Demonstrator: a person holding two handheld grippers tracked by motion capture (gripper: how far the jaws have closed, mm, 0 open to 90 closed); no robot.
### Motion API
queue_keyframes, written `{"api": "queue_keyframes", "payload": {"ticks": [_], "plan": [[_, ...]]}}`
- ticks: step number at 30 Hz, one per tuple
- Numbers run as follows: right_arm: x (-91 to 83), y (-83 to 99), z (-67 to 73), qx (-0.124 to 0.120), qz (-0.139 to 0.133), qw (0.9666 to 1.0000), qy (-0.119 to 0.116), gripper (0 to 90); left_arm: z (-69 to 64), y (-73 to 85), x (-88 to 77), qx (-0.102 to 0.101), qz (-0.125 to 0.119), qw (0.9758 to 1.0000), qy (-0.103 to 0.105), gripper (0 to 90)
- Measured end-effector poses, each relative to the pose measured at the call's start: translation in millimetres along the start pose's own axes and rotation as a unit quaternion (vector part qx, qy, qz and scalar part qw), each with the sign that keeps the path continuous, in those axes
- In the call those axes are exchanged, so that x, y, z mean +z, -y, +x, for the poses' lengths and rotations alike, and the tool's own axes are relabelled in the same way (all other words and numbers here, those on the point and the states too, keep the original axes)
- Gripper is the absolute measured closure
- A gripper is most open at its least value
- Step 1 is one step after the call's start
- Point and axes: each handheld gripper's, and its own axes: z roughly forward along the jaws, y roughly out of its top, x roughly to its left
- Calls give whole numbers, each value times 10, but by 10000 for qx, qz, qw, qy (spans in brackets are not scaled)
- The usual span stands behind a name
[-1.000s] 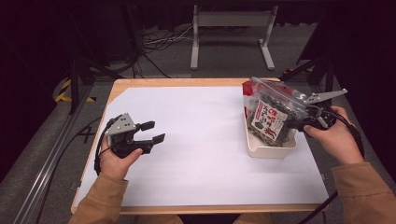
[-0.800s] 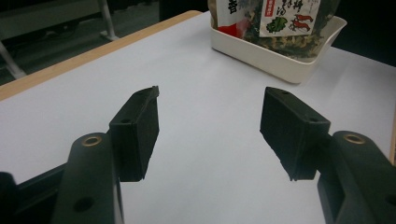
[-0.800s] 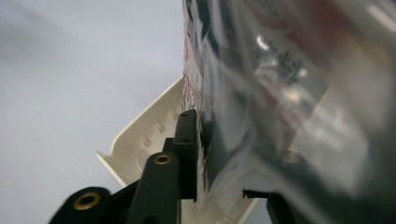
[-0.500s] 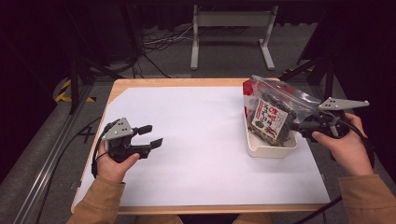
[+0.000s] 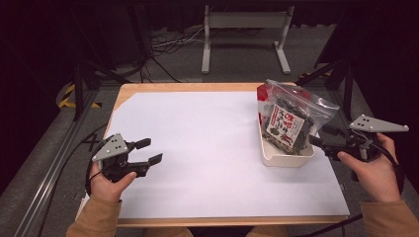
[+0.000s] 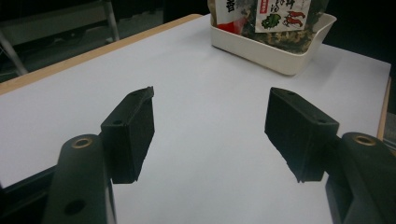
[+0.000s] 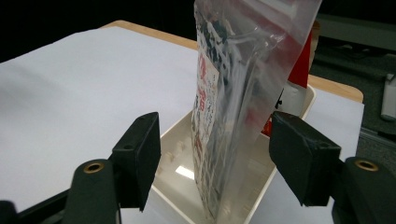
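A clear zip bag (image 5: 291, 118) of snack packets stands upright in a white tray (image 5: 286, 159) at the table's right. My right gripper (image 5: 318, 136) sits just right of the tray, pointing at the bag. Its jaws have just been opening. In the right gripper view the bag (image 7: 243, 70) stands in the tray (image 7: 177, 135) between the spread pads of the right gripper (image 7: 215, 135), and neither pad touches it. My left gripper (image 5: 154, 150) hovers over the white sheet at the left. Its jaws have also just been opening, and the left gripper (image 6: 210, 121) has nothing between them. The tray (image 6: 275, 58) and bag (image 6: 275, 14) lie far ahead of it.
A large white paper sheet (image 5: 207, 138) covers most of the wooden table (image 5: 188, 87). Behind the table stands a metal frame (image 5: 244, 29), with cables on the dark floor. A rail runs along the floor at the left.
The right gripper's jaws have spread wide and the hand has drawn back to the right, away from the bag. The left hand has slid a little left and nearer the front edge.
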Motion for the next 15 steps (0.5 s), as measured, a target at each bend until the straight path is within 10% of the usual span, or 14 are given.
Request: {"api": "queue_keyframes", "payload": {"ticks": [15], "plan": [[1, 373, 148, -106, -529, 9983, -204, 337, 4, 177, -43, -119, -48, 9999, -16, 328]]}}
